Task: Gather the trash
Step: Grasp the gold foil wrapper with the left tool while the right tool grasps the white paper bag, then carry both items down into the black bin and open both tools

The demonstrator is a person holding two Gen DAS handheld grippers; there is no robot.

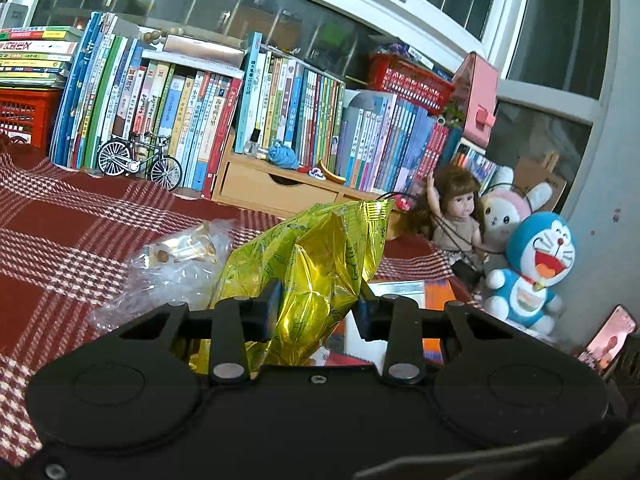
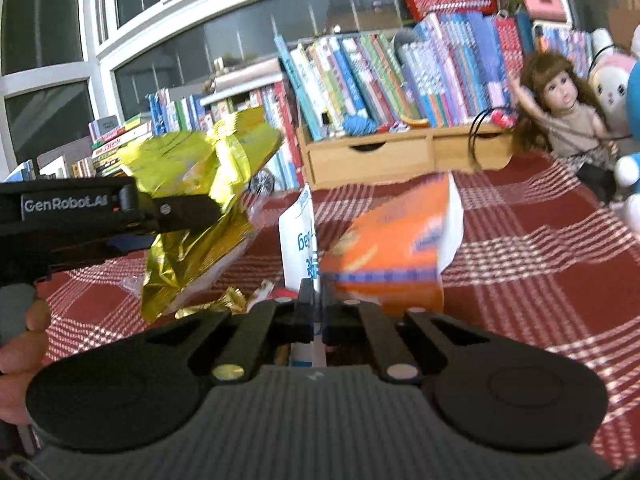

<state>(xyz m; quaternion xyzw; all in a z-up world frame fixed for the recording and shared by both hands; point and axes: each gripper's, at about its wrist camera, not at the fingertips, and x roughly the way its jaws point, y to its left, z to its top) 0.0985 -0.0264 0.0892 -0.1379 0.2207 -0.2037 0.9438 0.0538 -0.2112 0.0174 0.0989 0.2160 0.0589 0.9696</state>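
My left gripper (image 1: 318,308) is shut on a crinkled yellow foil wrapper (image 1: 316,256), which bulges up between its fingers. The right wrist view shows the same yellow wrapper (image 2: 192,184) held by the left gripper (image 2: 224,210) at the left, lifted over the cloth. My right gripper (image 2: 316,312) is shut on a white and orange plastic bag (image 2: 384,248) that stands up from its fingers, blurred. A clear crumpled plastic bag (image 1: 168,264) lies on the red checked cloth (image 1: 60,240) left of the yellow wrapper.
Rows of books (image 1: 200,112) and a wooden drawer unit (image 1: 272,188) line the back. A model bicycle (image 1: 140,160), a doll (image 1: 456,216) and plush toys (image 1: 532,268) stand near the edges. A phone (image 1: 608,340) rests at the right. A hand (image 2: 20,344) holds the left tool.
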